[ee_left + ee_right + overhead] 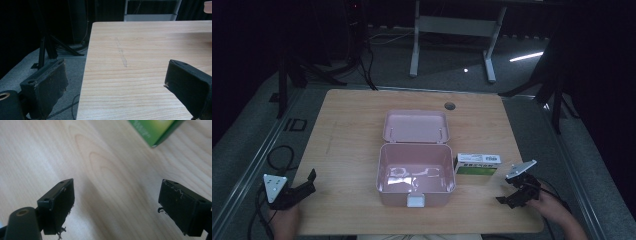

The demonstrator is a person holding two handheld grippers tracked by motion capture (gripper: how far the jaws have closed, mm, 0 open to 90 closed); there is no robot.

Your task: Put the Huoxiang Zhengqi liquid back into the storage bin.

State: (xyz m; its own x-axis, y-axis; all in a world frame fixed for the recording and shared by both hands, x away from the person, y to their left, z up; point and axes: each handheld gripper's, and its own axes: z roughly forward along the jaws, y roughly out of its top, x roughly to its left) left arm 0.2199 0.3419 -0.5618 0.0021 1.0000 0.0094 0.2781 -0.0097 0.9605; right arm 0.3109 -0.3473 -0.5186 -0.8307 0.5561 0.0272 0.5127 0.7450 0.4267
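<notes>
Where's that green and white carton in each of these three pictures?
High view: the green and white carton lies right of the open pink box, near the right gripper.
Right gripper view: its green corner sits at the top edge, beyond the open jaws.
Left gripper view: not in it.
Shared landmark: the wooden table.

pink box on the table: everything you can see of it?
The pink box looks like glossy plastic with rounded corners. It stands open at mid-table, its lid hinged at the far side and laid back. The inside looks empty, with glare on the floor. A pale latch sits on the near wall. A green-and-white carton lies close by its right wall; contact unclear.
</notes>
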